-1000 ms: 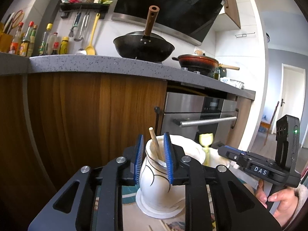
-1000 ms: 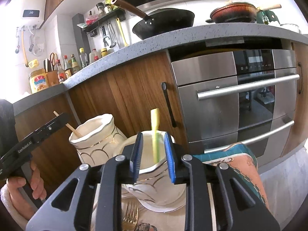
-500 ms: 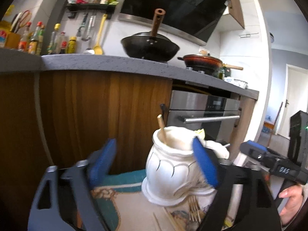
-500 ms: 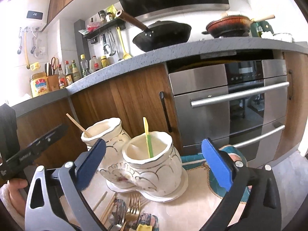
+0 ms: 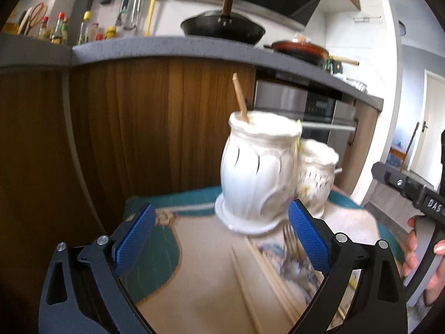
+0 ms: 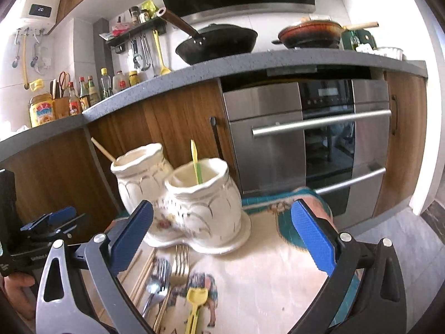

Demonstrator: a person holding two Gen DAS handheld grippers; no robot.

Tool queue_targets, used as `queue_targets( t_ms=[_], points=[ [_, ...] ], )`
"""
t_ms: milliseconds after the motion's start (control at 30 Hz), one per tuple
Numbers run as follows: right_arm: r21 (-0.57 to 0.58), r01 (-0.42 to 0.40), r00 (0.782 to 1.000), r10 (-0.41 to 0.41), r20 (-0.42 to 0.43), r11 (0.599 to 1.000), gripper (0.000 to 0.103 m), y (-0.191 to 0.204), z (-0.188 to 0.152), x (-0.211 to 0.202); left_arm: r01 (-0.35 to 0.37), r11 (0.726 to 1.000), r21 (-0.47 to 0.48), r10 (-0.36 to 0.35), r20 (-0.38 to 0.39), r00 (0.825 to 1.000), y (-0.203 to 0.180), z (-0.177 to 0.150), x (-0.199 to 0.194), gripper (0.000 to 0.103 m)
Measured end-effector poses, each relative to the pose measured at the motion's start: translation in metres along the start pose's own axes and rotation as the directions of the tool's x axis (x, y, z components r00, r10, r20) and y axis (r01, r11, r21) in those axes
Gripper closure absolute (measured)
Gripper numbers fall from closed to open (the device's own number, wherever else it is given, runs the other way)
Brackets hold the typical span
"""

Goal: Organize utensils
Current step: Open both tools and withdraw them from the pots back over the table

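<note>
Ceramic is what I am looking at first: two white holders sitting touching each other on a patterned cloth. The left holder (image 6: 141, 178) is carrying one wooden chopstick (image 6: 103, 150) leaning toward ten o'clock; the right holder (image 6: 205, 197) is carrying a thin yellow-green utensil (image 6: 196, 164) standing almost upright.

A second ago both claws were clamped on those two sticks above the holders. Now my left claw (image 5: 219, 236) and right claw (image 6: 222, 236) are both standing spread wide with nothing between the pads, having just been opening, and both are sitting lower and further from the holders. I am reading that as two pieces delivered and the next pick coming.

The rest is lying loose on the cloth at six o'clock of the holders: a fork (image 6: 180, 261), a spoon (image 6: 153, 292), several chopsticks (image 6: 140, 275) and a yellow plastic piece (image 6: 196, 303). So I am judging the sorting as only begun.

Beyond them, the wooden cabinet front and steel oven (image 6: 306, 139) are filling twelve o'clock, with a black wok (image 6: 219, 43) on the counter (image 6: 250, 62) above.

Writing: "DAS" is showing on the other tool's body (image 5: 434, 206) in the left view; the heater display (image 6: 40, 9) is reading what looks like "20". The other lettering is too small to read.
</note>
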State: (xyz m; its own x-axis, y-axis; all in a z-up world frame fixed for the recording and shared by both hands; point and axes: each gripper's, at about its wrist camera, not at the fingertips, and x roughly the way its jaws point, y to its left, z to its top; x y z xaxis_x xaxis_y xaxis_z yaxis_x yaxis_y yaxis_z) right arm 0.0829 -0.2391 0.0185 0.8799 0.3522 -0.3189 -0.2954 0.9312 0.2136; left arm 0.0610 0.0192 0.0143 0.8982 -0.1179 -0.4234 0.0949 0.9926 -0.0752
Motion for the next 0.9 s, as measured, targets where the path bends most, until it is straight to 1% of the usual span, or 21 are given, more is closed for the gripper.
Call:
queue_targets(
  t_ms=[67, 200, 233, 300, 367, 467, 567, 667, 700, 733, 767, 800, 867, 900],
  points=[
    [-0.001, 0.008, 1.0, -0.008, -0.018, 1.0, 0.005, 0.0, -0.004, -0.001, -0.016, 1.0, -0.005, 0.016, -0.053, 0.998, 0.001, -0.008, 0.004, 0.008],
    [-0.002, 0.041, 0.998, -0.041, -0.041, 0.999, 0.005, 0.0, -0.014, -0.004, -0.044, 0.999, 0.012, 0.045, -0.143, 0.989, -0.001, -0.021, 0.012, 0.008],
    [-0.002, 0.058, 0.997, -0.058, -0.046, 0.998, 0.005, 0.0, -0.016, -0.004, -0.044, 0.999, 0.01, 0.045, -0.161, 0.986, -0.001, -0.023, 0.012, 0.008],
    [-0.007, 0.1, 0.993, -0.101, -0.063, 0.995, 0.005, 0.0, -0.02, -0.002, -0.039, 0.999, 0.0, 0.039, -0.173, 0.984, 0.0, -0.026, 0.009, 0.008],
    [-0.012, 0.134, 0.987, -0.135, -0.087, 0.991, 0.005, 0.0, -0.022, 0.001, -0.041, 0.999, -0.007, 0.038, -0.218, 0.975, 0.001, -0.03, 0.011, 0.008],
    [-0.028, 0.163, 0.98, -0.165, -0.112, 0.986, 0.005, 0.001, -0.025, 0.004, -0.037, 0.999, 0.027, 0.043, -0.268, 0.963, -0.003, -0.036, 0.014, 0.008],
    [-0.083, 0.145, 0.979, -0.155, -0.135, 0.986, 0.005, 0.009, -0.031, 0.008, -0.032, 0.995, 0.091, 0.058, -0.302, 0.951, -0.01, -0.043, 0.017, 0.008],
    [-0.153, 0.125, 0.974, -0.15, -0.171, 0.98, 0.005, 0.02, -0.038, 0.012, -0.012, 0.994, 0.112, 0.051, -0.352, 0.935, -0.012, -0.049, 0.025, 0.01],
    [-0.164, 0.109, 0.972, -0.139, -0.187, 0.98, 0.005, 0.024, -0.04, 0.013, -0.006, 0.993, 0.116, 0.048, -0.364, 0.93, -0.011, -0.05, 0.026, 0.01],
    [-0.173, 0.068, 0.97, -0.106, -0.219, 0.983, 0.005, 0.028, -0.042, 0.015, -0.003, 0.993, 0.119, 0.048, -0.369, 0.928, -0.011, -0.05, 0.026, 0.011],
    [-0.17, 0.045, 0.966, -0.086, -0.244, 0.984, 0.005, 0.03, -0.044, 0.016, 0.001, 0.992, 0.123, 0.046, -0.378, 0.925, -0.011, -0.051, 0.027, 0.012],
    [-0.16, 0.017, 0.955, -0.063, -0.288, 0.987, 0.005, 0.032, -0.047, 0.018, 0.007, 0.992, 0.123, 0.041, -0.383, 0.923, -0.011, -0.051, 0.028, 0.014],
    [-0.134, -0.026, 0.93, -0.025, -0.366, 0.991, 0.005, 0.035, -0.052, 0.023, 0.016, 0.992, 0.123, 0.033, -0.389, 0.921, -0.012, -0.052, 0.028, 0.029],
    [-0.128, -0.036, 0.923, -0.016, -0.385, 0.991, 0.005, 0.035, -0.053, 0.024, 0.021, 0.992, 0.124, 0.03, -0.393, 0.919, -0.012, -0.052, 0.028, 0.032]
  ],
)
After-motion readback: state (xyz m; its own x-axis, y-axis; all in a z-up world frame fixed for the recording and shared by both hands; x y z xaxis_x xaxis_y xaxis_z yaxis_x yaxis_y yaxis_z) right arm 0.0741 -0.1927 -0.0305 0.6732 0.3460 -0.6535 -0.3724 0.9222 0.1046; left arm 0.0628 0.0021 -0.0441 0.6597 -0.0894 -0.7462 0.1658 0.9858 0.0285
